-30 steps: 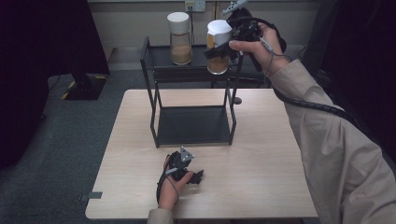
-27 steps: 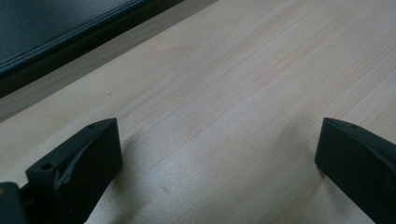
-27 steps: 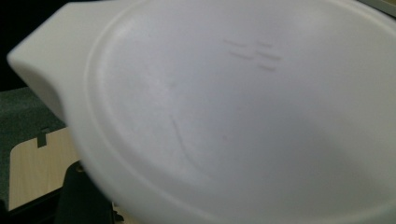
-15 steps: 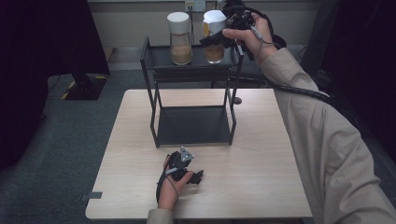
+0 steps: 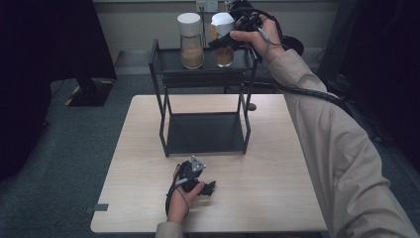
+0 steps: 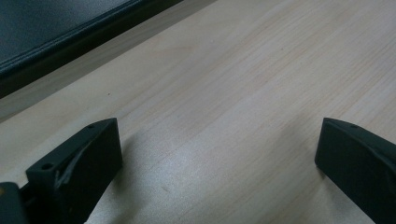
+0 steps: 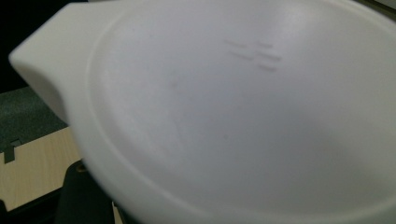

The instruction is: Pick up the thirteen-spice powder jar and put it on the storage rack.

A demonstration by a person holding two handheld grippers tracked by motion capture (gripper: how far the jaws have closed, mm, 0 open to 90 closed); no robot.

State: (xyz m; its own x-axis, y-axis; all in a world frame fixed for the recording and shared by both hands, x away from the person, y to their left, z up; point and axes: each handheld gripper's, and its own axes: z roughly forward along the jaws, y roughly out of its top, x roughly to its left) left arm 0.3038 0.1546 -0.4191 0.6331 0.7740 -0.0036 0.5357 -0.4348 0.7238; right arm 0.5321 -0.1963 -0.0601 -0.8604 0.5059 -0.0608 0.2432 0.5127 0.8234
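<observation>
Pale wooden table [image 5: 277, 163] bears a black two-tier rack [image 5: 205, 99]; on its top shelf, right of one jar [image 5: 190, 42], a second white-lidded jar [image 5: 223, 42] is held clamped by the right gripper [image 5: 233, 42], release judged outstanding; the left gripper [image 5: 195, 181] is rested wide-jawed at the table's near edge.

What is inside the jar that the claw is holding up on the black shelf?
The jar has brown powdery stuff filling its bottom part. A white lid covers its top. The right claw covers part of its side, so whatever is behind it is hidden.

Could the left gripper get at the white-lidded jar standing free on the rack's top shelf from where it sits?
Probably not without a long reach: the left gripper rests on the table's near edge; that jar stands beyond, high on the rack.
</observation>
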